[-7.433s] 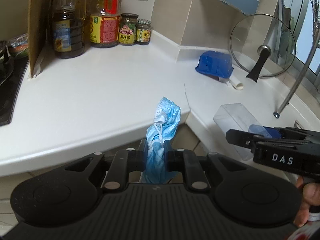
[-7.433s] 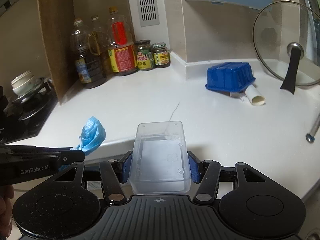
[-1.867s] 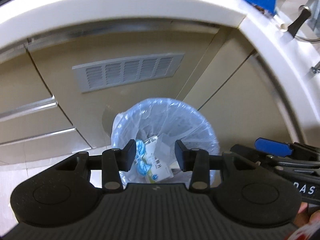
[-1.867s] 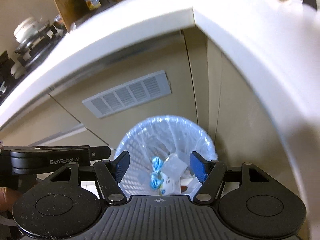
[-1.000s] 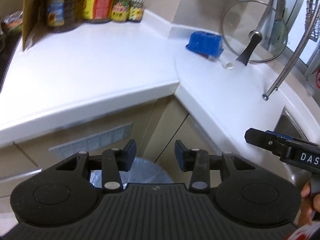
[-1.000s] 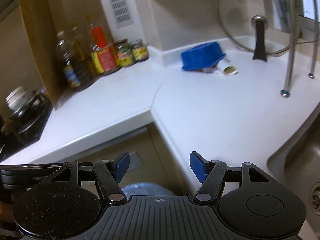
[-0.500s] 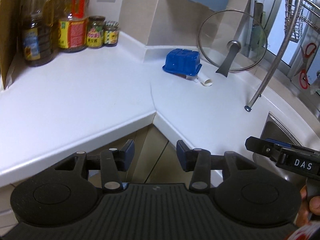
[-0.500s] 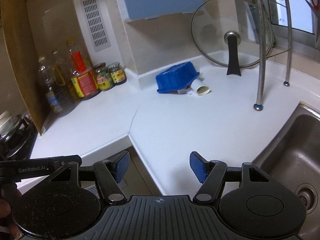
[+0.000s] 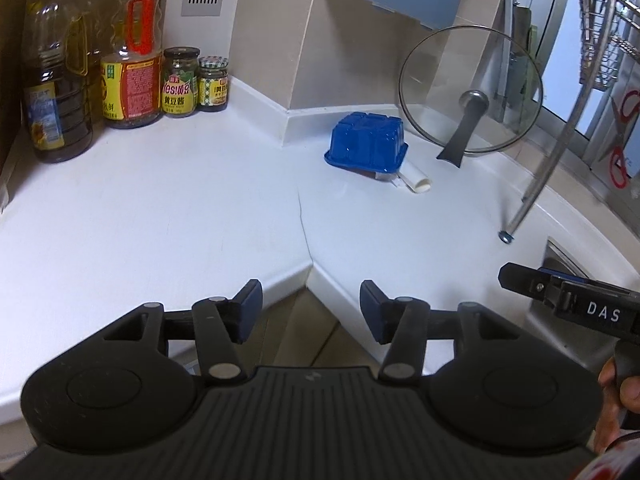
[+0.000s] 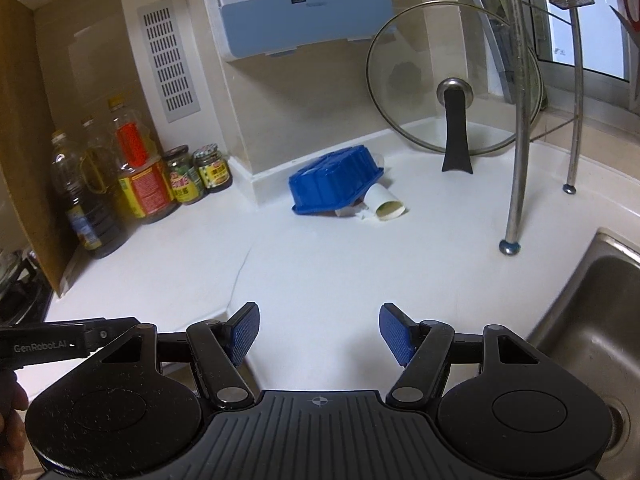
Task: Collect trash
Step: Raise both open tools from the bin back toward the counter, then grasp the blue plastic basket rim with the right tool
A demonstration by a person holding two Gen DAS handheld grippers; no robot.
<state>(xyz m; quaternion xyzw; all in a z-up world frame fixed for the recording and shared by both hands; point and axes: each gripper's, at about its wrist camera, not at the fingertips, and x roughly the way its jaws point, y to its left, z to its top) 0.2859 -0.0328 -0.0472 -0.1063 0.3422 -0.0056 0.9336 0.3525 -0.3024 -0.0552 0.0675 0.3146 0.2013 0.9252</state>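
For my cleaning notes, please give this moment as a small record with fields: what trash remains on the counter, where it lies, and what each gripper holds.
trash left: blue plastic tub, upside down; white paper tube on its side
place: white counter, near the back wall, tube against the tub
nearby: glass lid, standing behind them
left gripper: nothing between the fingers, opening
right gripper: open, nothing held

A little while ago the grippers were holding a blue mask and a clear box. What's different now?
Both were let go into the bin under the counter. Now the left gripper, its jaws opening, and the right gripper are empty and back up over the white counter. The blue tub and paper roll stayed put.
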